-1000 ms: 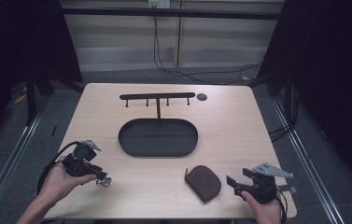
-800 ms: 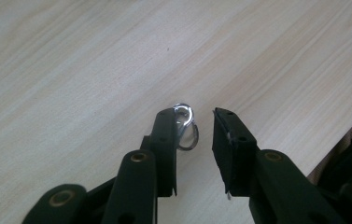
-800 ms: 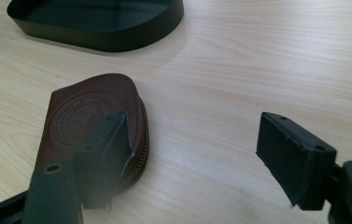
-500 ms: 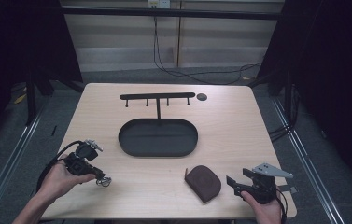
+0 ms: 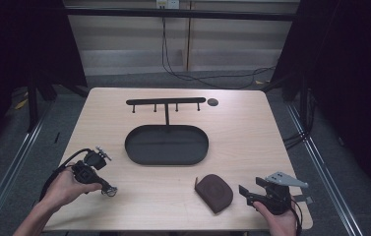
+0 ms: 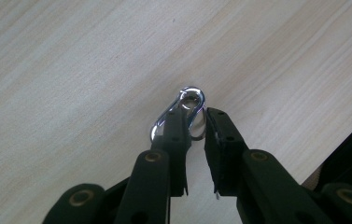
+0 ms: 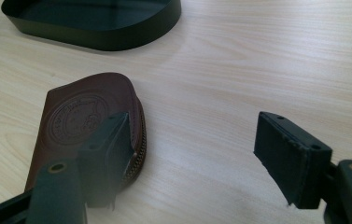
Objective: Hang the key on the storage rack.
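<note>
Brown leather pouch (image 5: 214, 192) near black tray (image 5: 166, 158), hook rack (image 5: 166, 102) behind

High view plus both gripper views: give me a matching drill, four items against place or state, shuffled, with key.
1. carabiner
2. leather pouch
3. oval tray
4. right gripper

a. jaws wide apart, nothing between them
b. mid-table, under the hook rack
c. between the left gripper jaws, which have just been closing
d. flat on the table, beside the right gripper

Pairs: 1-c, 2-d, 3-b, 4-a

brown pouch (image 7: 87, 126), tray (image 7: 94, 35) (dark), open tongs (image 7: 201, 144)
</note>
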A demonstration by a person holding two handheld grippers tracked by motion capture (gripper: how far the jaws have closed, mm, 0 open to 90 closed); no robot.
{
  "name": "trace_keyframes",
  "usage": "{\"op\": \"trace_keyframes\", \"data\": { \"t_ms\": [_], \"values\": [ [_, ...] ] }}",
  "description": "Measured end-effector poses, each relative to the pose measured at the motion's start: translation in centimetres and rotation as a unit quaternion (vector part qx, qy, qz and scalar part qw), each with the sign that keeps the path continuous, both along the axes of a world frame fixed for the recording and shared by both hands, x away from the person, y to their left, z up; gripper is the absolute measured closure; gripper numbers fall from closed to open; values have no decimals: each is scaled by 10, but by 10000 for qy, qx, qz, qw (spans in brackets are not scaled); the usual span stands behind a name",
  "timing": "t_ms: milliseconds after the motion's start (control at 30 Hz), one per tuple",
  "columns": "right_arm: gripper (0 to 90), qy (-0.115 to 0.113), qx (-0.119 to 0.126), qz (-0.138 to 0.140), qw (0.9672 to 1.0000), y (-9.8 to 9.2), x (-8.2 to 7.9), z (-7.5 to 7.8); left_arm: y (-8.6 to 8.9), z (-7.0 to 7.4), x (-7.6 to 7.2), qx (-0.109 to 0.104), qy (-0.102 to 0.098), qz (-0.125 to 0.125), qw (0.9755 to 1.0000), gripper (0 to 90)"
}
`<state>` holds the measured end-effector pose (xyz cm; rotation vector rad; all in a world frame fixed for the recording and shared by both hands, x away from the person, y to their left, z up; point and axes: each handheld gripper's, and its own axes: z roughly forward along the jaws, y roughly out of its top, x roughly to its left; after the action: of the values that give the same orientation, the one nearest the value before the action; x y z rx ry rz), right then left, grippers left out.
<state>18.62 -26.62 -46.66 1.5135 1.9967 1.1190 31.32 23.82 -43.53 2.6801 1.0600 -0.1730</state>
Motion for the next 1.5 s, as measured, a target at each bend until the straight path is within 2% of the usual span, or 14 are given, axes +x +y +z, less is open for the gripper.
{"op": "trace_keyframes", "data": {
  "t_ms": [200, 467, 567, 633, 867, 1000, 1033, 1167, 1333, 1367, 1433, 1500],
  "values": [
    [277, 38, -33, 10, 10000, 1, 1, -1, -4, -9, 5, 125, 203, -19, 9997, 766],
    [276, 53, -34, 31, 10000, 1, 1, -1, -9, -13, 13, 302, 318, -72, 9990, 766],
    [276, 53, -34, 29, 10000, 1, 2, -1, -13, -15, 13, 303, 387, -59, 9988, 766],
    [276, 50, -26, 31, 10000, 1, 1, -1, -15, -17, 13, 417, 381, -63, 9984, 762],
    [276, 68, -29, 56, 10000, 2, 2, -1, -19, -23, 14, 445, 465, -59, 9979, 758],
    [276, 57, -31, 45, 10000, 1, 2, -1, -21, -22, 13, 492, 437, -110, 9978, 799],
    [276, 62, -42, 46, 10000, 2, 2, -1, -21, -22, 13, 523, 422, -125, 9977, 837],
    [276, 67, -41, 42, 10000, 1, 2, -1, -22, -22, 13, 535, 424, -141, 9976, 843],
    [276, 75, -48, 33, 10000, 1, 2, -2, -20, -16, 14, 412, 477, -107, 9980, 887],
    [275, 71, -42, 33, 10000, 1, 2, -2, -20, -15, 14, 512, 461, -127, 9975, 890],
    [266, 80, -40, 32, 10000, 1, 2, -2, -19, -14, 14, 562, 456, -126, 9973, 891],
    [267, 89, -38, 31, 9999, 1, 2, -2, -18, -14, 14, 492, 481, -122, 9976, 891]
  ]
}}
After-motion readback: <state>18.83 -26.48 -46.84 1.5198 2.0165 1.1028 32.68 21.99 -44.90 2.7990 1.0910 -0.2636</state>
